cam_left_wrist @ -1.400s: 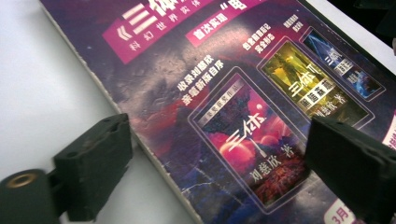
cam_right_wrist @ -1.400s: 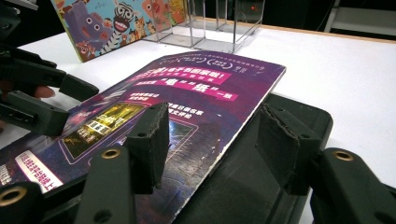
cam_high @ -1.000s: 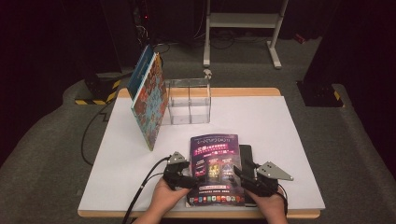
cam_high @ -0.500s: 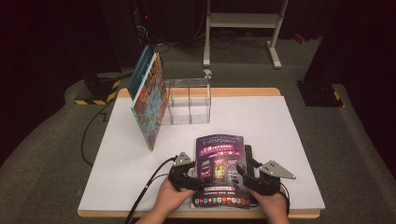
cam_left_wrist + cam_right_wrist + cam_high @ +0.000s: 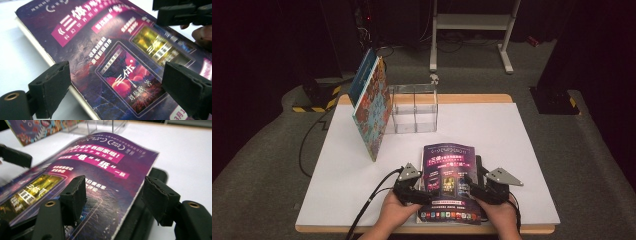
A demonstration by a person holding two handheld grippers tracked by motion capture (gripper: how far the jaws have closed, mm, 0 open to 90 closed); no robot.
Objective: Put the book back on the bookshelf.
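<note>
At the near edge of the white-topped desk, two hands come in from the bottom, one on each tool. The left gripper sits at the left edge of the purple glossy-covered book, which lies flat on the desk just in front of the person. In the left gripper view its jaws stand wide, one off the book's pale page edge over the white surface, the other above the cover; neither pad presses on the book.

On the other side, the right gripper is at the book's right edge, grey three-cornered plate on top. Its jaws have just been opening. In the right gripper view they straddle the cover's right edge, one pad over the purple cover, the other out beyond the edge above a black slab lying under that side. The cover there is lifted and curling. I cannot tell whether the pad over the cover touches it.

Further back, near the middle of the desk, stands a clear plastic two-compartment box. Leaning against its left side is a large picture book with a busy multicoloured cover, tilted, its lower edge on the desk. Beyond the desk, a white metal stand is on the dark floor.
</note>
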